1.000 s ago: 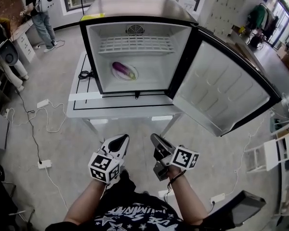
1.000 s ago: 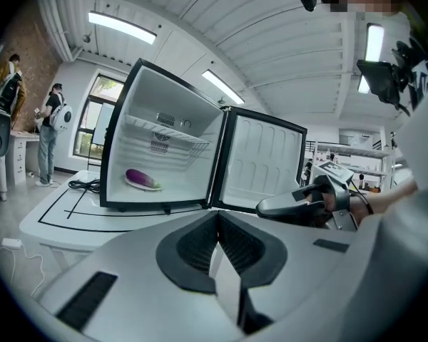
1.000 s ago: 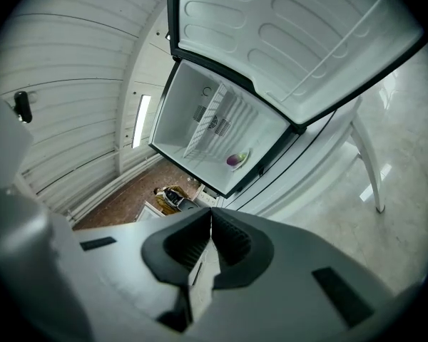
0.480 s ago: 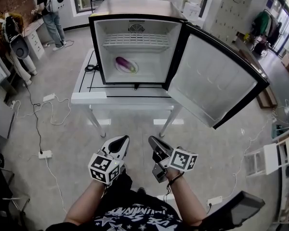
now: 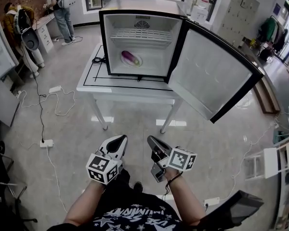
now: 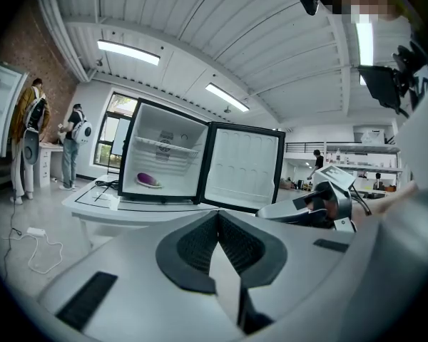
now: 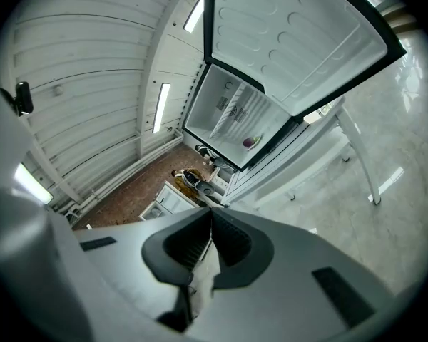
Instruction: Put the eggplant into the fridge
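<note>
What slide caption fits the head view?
Eggplant inside the open fridge; left gripper and right gripper shut and empty.

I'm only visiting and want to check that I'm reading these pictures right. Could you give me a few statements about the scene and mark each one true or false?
1. The eggplant lies inside the fridge. True.
2. The fridge's door is closed. False: it stands wide open.
3. The left gripper holds the eggplant. False: its fingers are shut on nothing, well away from the fridge.
4. The fridge stands on a white table. True.
</note>
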The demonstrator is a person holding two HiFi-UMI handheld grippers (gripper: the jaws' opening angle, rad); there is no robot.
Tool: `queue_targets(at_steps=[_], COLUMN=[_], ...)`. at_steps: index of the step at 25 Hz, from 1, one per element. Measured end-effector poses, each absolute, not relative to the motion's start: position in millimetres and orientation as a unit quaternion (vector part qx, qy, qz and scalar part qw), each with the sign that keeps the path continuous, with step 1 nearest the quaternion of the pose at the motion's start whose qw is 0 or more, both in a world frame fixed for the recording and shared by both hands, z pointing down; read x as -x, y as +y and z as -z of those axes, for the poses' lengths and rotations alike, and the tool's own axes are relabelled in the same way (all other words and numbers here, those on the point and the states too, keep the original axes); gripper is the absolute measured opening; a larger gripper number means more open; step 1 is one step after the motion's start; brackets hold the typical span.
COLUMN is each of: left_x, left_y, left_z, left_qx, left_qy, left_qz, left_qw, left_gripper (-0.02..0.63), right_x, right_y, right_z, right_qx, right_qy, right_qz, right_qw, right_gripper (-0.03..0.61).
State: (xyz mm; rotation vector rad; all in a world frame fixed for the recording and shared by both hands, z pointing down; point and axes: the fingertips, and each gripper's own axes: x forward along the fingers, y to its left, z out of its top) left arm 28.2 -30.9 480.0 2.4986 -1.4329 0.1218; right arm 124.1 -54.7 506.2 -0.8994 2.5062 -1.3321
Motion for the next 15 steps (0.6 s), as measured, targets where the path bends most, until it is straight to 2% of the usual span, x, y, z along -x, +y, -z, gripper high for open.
queue_targets(at_steps=[15], left_x=[-12.0], left_y=[8.1], left_z=[-478.4], left_qx=[-0.861], left_qy=[-0.489], left_qz=[-0.047], left_qw=[0.134], left_gripper=[0.009], right_x=[-90.5], right_y=[-17.1], right_z=[-511.4], right_qx=[0.289], right_qy=[0.842], right_qz=[0.451], right_qw=[0.058], right_gripper=[0.008])
